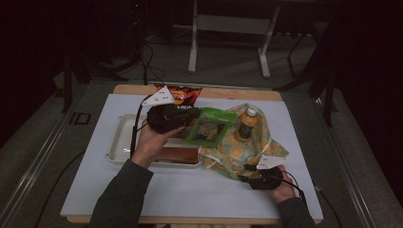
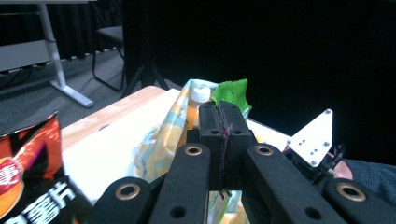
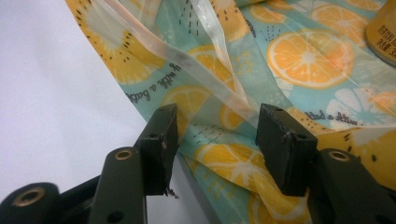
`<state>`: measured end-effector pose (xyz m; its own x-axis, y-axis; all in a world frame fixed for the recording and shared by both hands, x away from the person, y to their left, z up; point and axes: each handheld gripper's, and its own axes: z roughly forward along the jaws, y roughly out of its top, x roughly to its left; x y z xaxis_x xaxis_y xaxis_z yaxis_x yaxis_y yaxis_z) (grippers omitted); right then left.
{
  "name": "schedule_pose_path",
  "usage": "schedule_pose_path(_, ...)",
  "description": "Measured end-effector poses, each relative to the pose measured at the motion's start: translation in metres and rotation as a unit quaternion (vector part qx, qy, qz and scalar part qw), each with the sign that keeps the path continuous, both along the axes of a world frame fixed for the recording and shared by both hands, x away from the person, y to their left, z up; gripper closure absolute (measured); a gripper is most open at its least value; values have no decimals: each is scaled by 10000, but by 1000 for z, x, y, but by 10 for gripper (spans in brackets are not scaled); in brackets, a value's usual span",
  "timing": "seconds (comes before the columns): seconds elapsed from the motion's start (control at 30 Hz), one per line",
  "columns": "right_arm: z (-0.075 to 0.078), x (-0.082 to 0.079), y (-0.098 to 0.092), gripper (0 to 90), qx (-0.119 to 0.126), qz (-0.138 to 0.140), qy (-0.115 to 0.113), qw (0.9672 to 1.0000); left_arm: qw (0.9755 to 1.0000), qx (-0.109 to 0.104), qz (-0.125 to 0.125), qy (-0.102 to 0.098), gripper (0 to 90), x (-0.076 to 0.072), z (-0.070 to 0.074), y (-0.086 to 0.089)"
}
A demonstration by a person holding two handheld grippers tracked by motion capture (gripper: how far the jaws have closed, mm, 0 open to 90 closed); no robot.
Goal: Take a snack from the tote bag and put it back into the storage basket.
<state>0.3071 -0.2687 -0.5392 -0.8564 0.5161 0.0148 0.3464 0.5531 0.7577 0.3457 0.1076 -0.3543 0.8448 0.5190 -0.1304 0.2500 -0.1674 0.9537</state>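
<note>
My left gripper (image 1: 194,115) (image 2: 224,112) hovers over the tray's right end, shut on the edge of a green snack packet (image 1: 209,126). A green corner (image 2: 232,91) pokes out past its fingertips. The packet reaches onto an orange-slice print bag (image 1: 237,152) (image 2: 161,135) (image 3: 299,60) spread on the table. A bottle (image 1: 246,124) (image 2: 198,99) (image 3: 383,28) with a white cap stands in the bag. My right gripper (image 1: 247,174) (image 3: 215,128) sits at the bag's near edge, open, with a fold of the bag between its jaws but not pressed.
A white tray (image 1: 119,137) lies left of the bag with a reddish-brown packet (image 1: 176,154) along its near side. A red chip bag (image 1: 183,95) (image 2: 28,177) lies at the table's far edge. Table legs and stands are on the floor beyond.
</note>
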Motion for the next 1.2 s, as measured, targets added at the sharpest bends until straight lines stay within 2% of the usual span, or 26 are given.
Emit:
schedule_pose_path(0.17,0,0,0,481,-4,3,-5,10000,9999,5,123,-33,891,0,-1,11)
schedule_pose_path(0.63,0,0,0,481,8,4,-2,10000,9988,-8,474,88,892,7,-13,40)
schedule_pose_path(1.2,0,0,0,480,1,8,-10,10000,9981,75,570,210,891,20,-35,49)
